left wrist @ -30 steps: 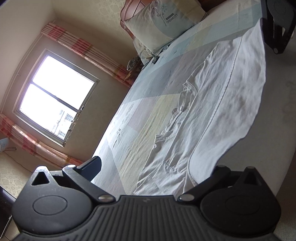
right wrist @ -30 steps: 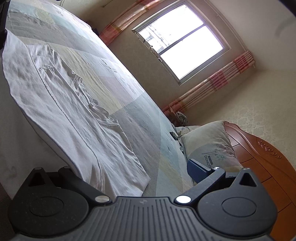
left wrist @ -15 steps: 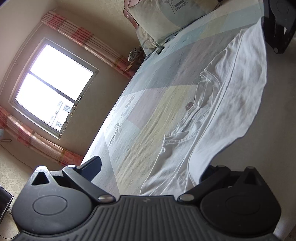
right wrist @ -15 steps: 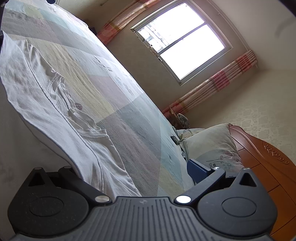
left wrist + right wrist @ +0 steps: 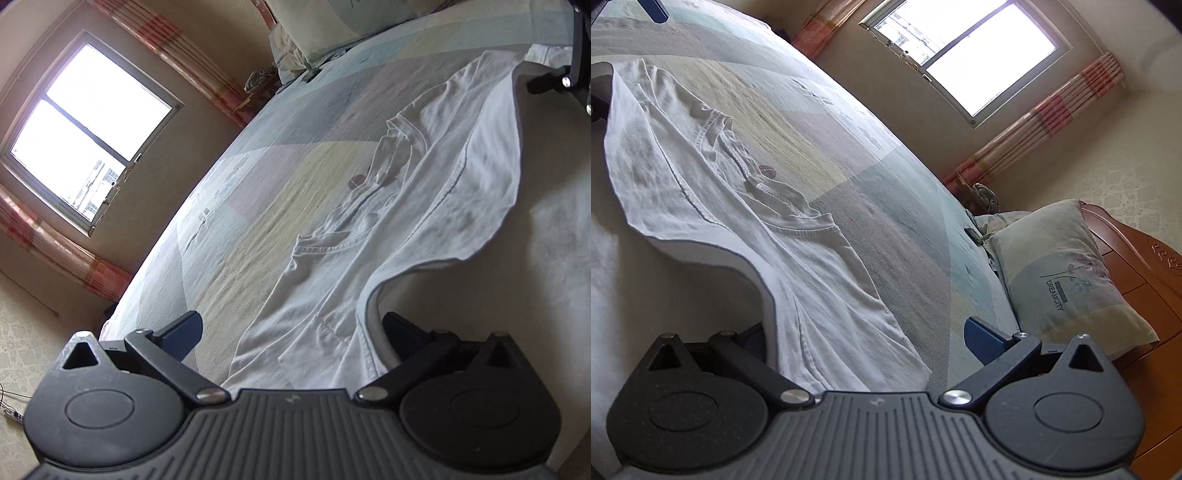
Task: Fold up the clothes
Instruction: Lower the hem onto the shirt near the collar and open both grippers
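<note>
Both grippers have come lower and farther over the bed [image 5: 229, 206] since a second ago, and the white T-shirt [image 5: 436, 192] they carry between them has gone from a taut raised sheet to a slack one whose neckline side now lies on the patchwork cover. In the left wrist view the left gripper [image 5: 291, 328] has its jaws spread wide, yet cloth drapes across and hides the right-hand finger, so I cannot tell whether it grips the hem. The right gripper [image 5: 864, 332] looks the same: jaws apart, cloth lying over the left-hand finger, grip not shown.

The shirt lies along the near edge of the bed, collar towards the far side, with its near long edge lifted and sagging in a curve between the two grippers. A pillow [image 5: 1067, 273] sits at the head of the bed, well apart from the cloth.

Risks, as I judge them: the slack middle may land ahead of the corners and trap a crease in the fold. If one gripper lets go sooner than the other, the edge would fall skewed. Bunched cloth around the collar may get buried under the folded layer.
</note>
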`<state>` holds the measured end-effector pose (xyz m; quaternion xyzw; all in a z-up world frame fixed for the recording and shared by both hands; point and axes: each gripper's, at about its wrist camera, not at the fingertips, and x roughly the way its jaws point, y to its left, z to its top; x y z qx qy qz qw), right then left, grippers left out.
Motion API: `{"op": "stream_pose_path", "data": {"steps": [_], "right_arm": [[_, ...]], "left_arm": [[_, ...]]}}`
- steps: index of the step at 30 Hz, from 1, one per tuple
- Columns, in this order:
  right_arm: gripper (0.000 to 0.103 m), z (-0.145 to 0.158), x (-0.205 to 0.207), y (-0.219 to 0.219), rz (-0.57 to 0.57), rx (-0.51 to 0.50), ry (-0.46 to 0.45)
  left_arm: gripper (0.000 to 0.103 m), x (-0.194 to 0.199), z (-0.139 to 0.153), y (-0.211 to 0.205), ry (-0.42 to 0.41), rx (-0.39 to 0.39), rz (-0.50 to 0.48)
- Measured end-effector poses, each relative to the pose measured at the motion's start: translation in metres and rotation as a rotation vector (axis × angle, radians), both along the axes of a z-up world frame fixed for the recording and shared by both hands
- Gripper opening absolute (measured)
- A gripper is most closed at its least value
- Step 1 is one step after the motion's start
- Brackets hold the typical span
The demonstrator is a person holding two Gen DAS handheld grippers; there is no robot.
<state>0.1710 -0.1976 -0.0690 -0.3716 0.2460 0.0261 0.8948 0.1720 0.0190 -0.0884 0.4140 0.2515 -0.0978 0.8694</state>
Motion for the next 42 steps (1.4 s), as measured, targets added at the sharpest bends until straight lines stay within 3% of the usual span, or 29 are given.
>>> {"op": "stream_pose_path", "data": {"steps": [5, 10, 15, 21, 28, 30, 42], "right_arm": [[0.103, 0.0, -0.008, -0.011, -0.01, -0.002, 0.011], [0.103, 0.014, 0.018, -0.017, -0.027, 0.027, -0.023], [0.103, 0.016, 0.066, -0.022, -0.084, 0.02, -0.02], [0.103, 0.035, 0.05, -0.035, -0.072, 0.097, -0.018], [0.103, 0.025, -0.015, -0.039, 0.019, 0.171, 0.093], [0.103, 0.02, -0.032, -0.038, 0.03, 0.174, 0.113], [0.103, 0.016, -0.082, -0.044, -0.036, 0.254, 0.138]], "left_arm": [[0.102, 0.005, 0.006, 0.002, 0.012, -0.037, 0.028], [0.102, 0.051, 0.019, 0.006, 0.026, -0.136, 0.071], [0.102, 0.088, 0.031, 0.001, 0.055, -0.165, 0.107], [0.102, 0.066, 0.064, 0.015, 0.068, -0.275, 0.081], [0.102, 0.005, 0.095, 0.04, 0.094, -0.346, 0.038], [0.102, -0.014, 0.091, 0.044, 0.121, -0.338, 0.003], [0.102, -0.017, 0.014, 0.059, 0.261, -0.175, 0.07]]}}
